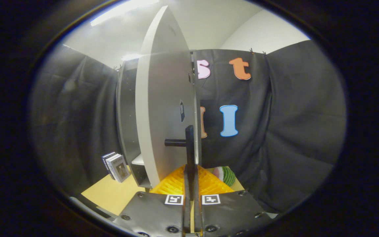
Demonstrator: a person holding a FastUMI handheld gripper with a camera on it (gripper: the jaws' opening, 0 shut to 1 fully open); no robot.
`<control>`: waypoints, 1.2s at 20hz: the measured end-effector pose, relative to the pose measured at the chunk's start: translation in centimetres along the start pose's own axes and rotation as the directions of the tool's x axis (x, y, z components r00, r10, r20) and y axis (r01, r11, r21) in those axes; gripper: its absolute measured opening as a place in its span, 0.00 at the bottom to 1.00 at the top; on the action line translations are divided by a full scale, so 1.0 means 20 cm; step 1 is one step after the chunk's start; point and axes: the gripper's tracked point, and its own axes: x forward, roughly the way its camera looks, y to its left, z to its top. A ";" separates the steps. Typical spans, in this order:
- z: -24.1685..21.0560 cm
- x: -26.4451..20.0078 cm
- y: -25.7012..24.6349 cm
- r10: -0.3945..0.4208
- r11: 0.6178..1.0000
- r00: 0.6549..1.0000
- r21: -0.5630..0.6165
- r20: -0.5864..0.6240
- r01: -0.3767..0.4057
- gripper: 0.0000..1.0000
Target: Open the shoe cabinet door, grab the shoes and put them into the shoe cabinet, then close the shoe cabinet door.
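Cabinet [127,115] standing tall just ahead, dark-sided, with its pale door [163,108] swung out edge-on toward the camera — so the opening step judged largely done or close to it. Door handle [189,144], a dark vertical bar on a short stub, sitting right ahead of the gripper [192,184], whose two fingers lie close together with only a thin slit between them, seemingly nipping the bar's lower end; whether both truly press on it, not possible to tell. Left of the door, a dark gap into the cabinet with a pale shelf [139,160] low down: room enough to reach in from that side, though the door's near edge crowds the path. Yellow ribbed thing [176,184] lying beyond the fingers on the tan tabletop [110,194], possibly the shoes, too hidden by door and fingers to say. Striped green and pink object [225,175] just right of it, near the black cloth. Small stack of books [115,167] leaning left of the cabinet, apart from it, leaving bare table between. Left to do, by this reading: shoes in, door shut.
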 end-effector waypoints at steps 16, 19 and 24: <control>0.05 -0.04 -0.01 -0.132 0.991 0.989 -0.025 0.067 0.133 0.02; 0.03 -0.05 0.07 -0.091 0.995 0.994 -0.025 0.060 0.092 0.02; -0.14 -0.05 0.29 -0.029 1.000 0.998 0.005 -0.055 0.029 0.02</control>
